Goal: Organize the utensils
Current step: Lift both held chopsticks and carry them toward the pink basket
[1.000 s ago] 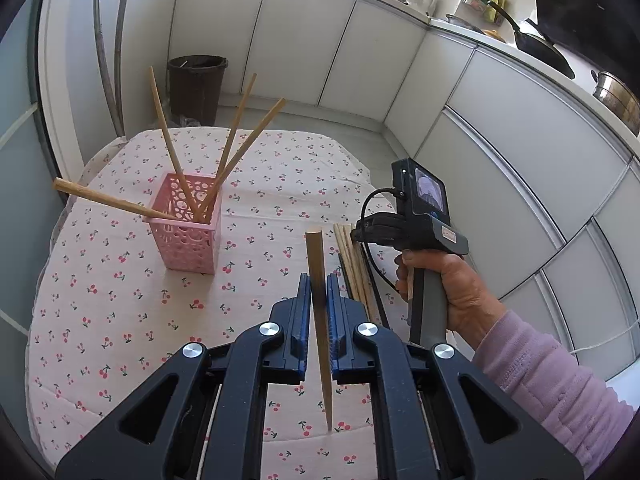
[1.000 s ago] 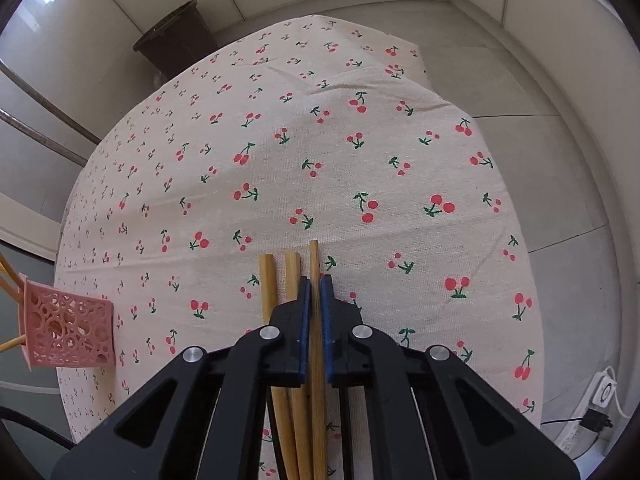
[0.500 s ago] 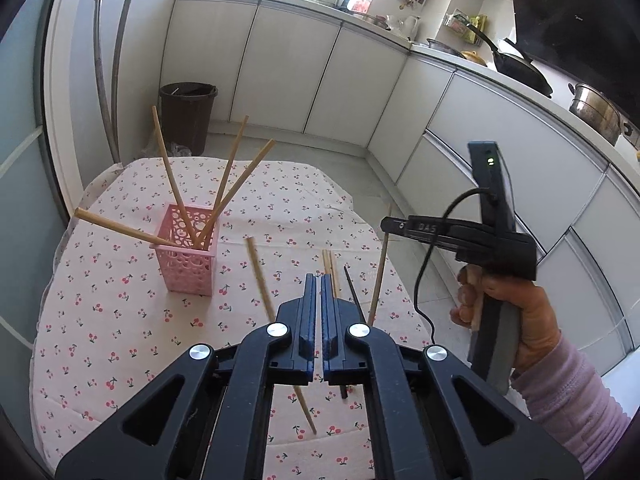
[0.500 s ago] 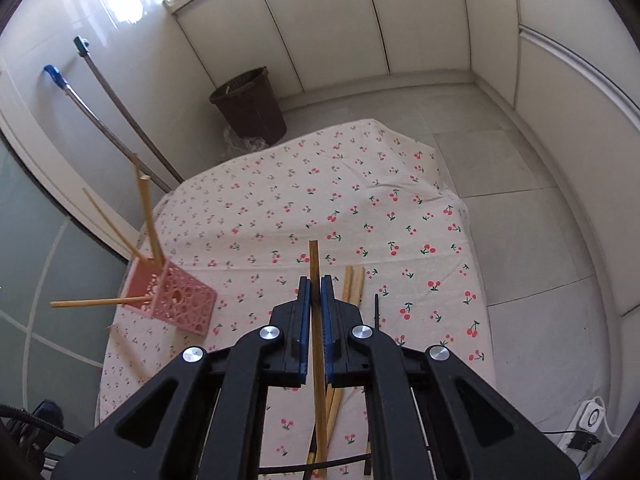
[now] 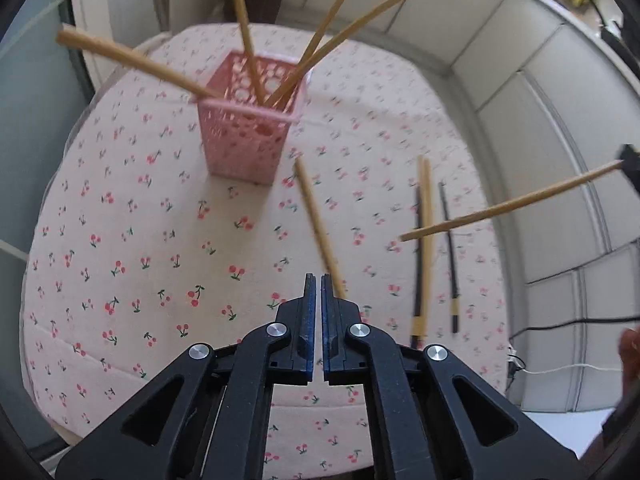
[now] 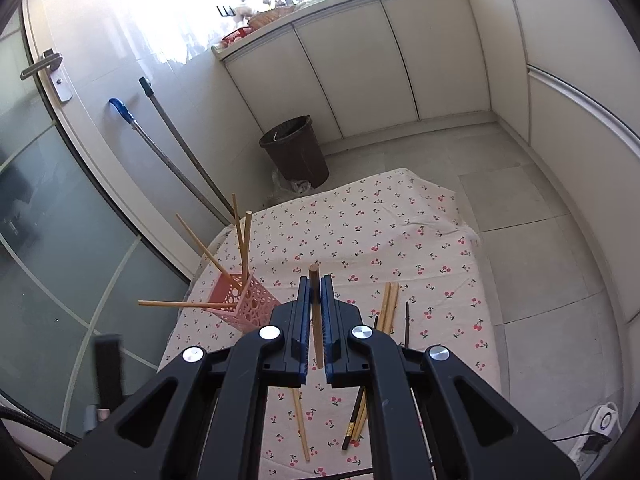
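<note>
Chopsticks of pale wood: four stand splayed in the pink perforated plastic basket (image 5: 244, 136), which sits toward the far left of the cherry-print tablecloth (image 5: 132, 240). One loose wooden chopstick (image 5: 318, 226) lies flat on the cloth just ahead of the left gripper (image 5: 315, 280), whose jaws are closed with only a thin slit and nothing between them. A further group lies to the right on the cloth: two pale chopsticks (image 5: 425, 240) side by side and two dark chopsticks (image 5: 448, 252), one on either side of the pale pair. The right gripper (image 6: 316, 280) is clamped on one more wooden chopstick (image 6: 316, 312), held clear above the cloth; its free length shows in the left view as a raised stick (image 5: 512, 206) crossing over the lying group. Open cloth surrounds the basket on its near and left sides. The cloth's right edge runs just past the dark sticks, with tiled floor (image 6: 540, 248) beyond. A brown waste bin (image 6: 294, 150) stands beyond the far edge.
</note>
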Tool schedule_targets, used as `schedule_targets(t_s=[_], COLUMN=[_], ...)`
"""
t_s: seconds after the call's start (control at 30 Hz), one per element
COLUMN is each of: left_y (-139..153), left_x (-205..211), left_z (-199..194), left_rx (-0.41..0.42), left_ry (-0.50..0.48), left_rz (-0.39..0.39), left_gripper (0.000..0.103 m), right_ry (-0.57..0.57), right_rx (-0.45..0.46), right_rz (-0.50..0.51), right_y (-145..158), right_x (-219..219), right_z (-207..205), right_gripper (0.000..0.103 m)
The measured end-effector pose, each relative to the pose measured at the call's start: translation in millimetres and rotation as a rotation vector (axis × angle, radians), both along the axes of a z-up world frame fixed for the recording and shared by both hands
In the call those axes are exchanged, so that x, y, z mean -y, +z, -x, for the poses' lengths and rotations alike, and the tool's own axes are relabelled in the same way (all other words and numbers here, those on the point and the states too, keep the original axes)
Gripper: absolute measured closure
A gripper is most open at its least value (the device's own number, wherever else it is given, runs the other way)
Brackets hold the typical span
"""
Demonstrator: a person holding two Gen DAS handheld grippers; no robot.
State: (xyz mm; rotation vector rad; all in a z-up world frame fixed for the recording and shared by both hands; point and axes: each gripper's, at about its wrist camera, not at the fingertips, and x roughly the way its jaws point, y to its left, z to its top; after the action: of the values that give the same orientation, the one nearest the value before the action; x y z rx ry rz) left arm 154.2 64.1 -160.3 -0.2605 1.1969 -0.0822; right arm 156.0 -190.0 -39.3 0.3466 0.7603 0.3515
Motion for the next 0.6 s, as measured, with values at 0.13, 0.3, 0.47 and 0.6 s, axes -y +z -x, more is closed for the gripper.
schedule_targets(t_s=[0.13,0.3,0.47,0.6], left_y=[-26.2,-53.5,-74.3,-76.6], left_x=[21.7,44.8,50.9,51.8], left_z=[-27.2,-52.6,-75.7,-92.6], left_rx=[0.014,-0.011,-0.037,-0.024], left_ry=[0.019,0.033,0.106,0.126], left_rz=[-0.114,-0.218,-0.251,-0.242], left_gripper=[0.050,0.049,0.047,0.053], right_ry=[-0.013,-0.024,-0.042,-0.058], right_rx=[0.003,-0.008,-0.033,-0.046], right_rz=[-0.037,-0.078,-0.123,-0.145], right_y=[3.6,2.6,-1.0,-3.7], right_x=[13.2,29.5,45.7,55.0], right_z=[1.2,-2.1,-8.4,-14.3], right_gripper=[0.098,0.098,0.098,0.098])
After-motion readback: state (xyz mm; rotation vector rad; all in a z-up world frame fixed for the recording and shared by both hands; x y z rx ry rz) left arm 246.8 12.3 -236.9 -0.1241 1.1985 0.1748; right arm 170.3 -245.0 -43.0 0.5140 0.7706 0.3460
